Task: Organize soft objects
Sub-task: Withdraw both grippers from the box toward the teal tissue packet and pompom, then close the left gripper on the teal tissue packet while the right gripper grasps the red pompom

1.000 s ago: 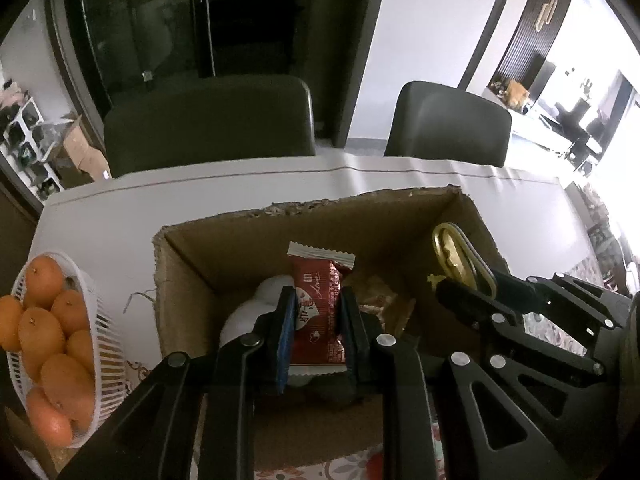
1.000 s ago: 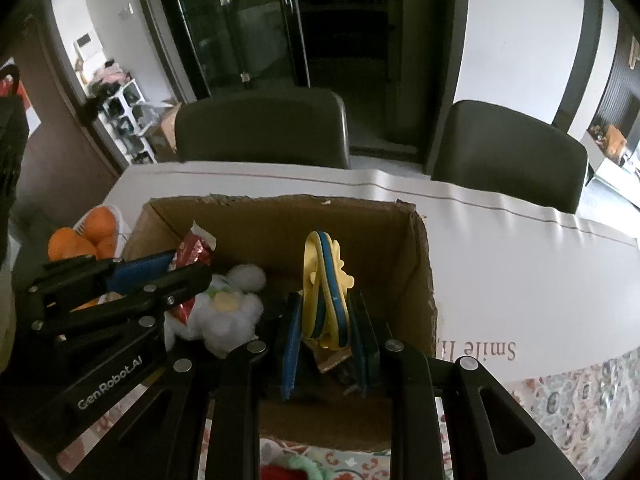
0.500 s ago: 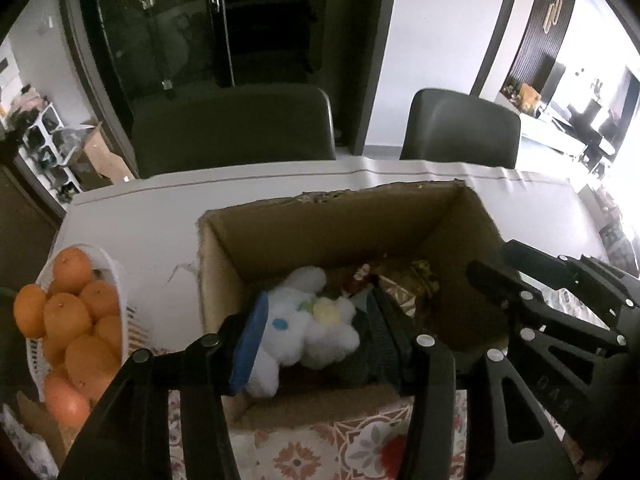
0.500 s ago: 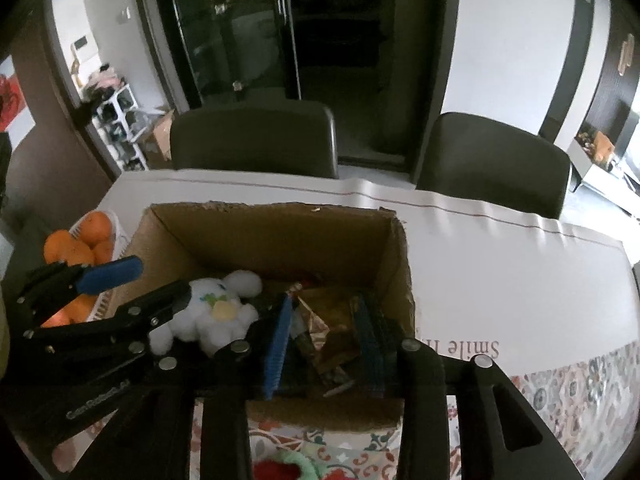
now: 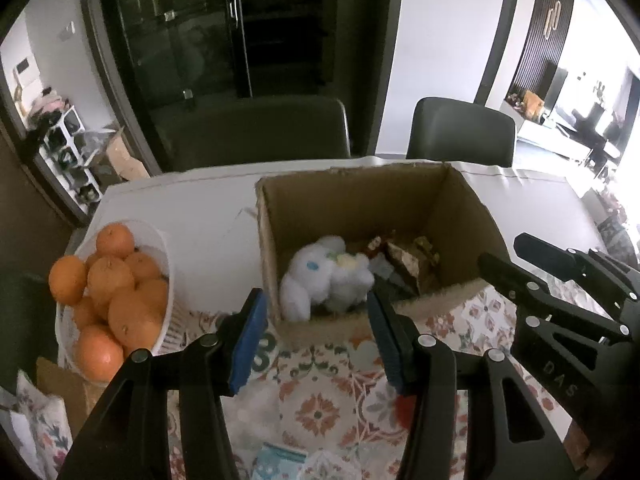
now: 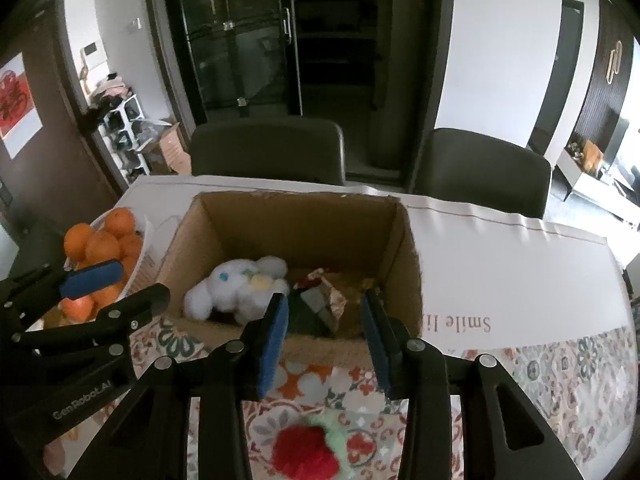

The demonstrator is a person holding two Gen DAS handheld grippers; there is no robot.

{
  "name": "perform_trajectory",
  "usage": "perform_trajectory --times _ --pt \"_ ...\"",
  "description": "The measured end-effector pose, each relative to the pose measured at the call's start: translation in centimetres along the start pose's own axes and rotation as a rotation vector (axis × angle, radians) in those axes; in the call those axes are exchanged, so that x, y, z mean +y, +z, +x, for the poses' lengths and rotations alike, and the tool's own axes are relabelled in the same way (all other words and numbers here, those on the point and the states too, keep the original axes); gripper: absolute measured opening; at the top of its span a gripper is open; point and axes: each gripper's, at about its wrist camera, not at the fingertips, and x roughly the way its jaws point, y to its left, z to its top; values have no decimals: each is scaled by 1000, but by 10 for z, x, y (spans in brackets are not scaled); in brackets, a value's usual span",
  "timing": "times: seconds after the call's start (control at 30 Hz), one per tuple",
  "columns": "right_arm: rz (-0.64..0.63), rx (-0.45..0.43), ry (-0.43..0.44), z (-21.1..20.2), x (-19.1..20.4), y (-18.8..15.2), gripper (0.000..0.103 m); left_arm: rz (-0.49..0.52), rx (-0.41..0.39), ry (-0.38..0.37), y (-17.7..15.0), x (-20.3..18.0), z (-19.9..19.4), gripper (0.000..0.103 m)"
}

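Across the dining table (image 6: pixel 520 280), with its white runner and patterned floral cloth, the biggest thing is the open cardboard box (image 6: pixel 408 248), and beside its left wall stands a white basket of oranges (image 5: pixel 160 248). Inside the box lie the white plush toy (image 6: pixel 236 288) against the left side and a heap of crinkled snack packets (image 6: pixel 324 296) toward the right. Both tools sit on the near side of the box, above the cloth. The left gripper (image 5: pixel 316 332) has its blue-padded jaws apart with nothing between them; they have just been opening, and the plush toy seen past them rests in the box, touching neither pad. The right gripper (image 6: pixel 324 332) is likewise spread and empty, its jaws having just been opening, with the packets beyond them lying loose on the box floor. Still outside, on the cloth just under the right gripper, lies a red and green soft toy (image 6: pixel 312 452); a pale blue packet (image 5: pixel 280 460) shows at the bottom edge of the left view, too blurred to identify. The sensible next move looks like a pick of that red toy: clear the near box wall fully, widen the jaws, come down over the toy's middle, and squeeze gently enough that the plush compresses without slipping sideways.
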Motion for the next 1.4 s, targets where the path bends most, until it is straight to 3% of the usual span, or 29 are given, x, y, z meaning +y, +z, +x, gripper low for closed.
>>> perform_trajectory --times 0.13,0.2,0.33,0.5,0.63,0.9,1.1,1.4 --pt "-2 -13 -17 -11 10 -12 49 -21 14 -11 -16 10 -9 52" --pt "-1 -21 -34 -16 14 -18 56 -11 15 6 -25 12 -14 56" --pt "20 -33 -47 -22 18 -32 60 -3 9 28 -41 18 -22 56" --pt "61 -62 -29 -28 19 -49 73 -5 -30 60 -59 21 -35 69" --pt "71 -72 -45 -28 21 -62 79 8 -45 84 -74 20 -37 71" --pt "132 70 -61 3 13 -87 79 13 17 97 -99 24 -20 73" --pt "123 199 -72 29 18 -103 79 2 110 71 -114 29 3 73" --pt "94 288 -107 53 18 -129 79 27 213 63 -145 30 28 73"
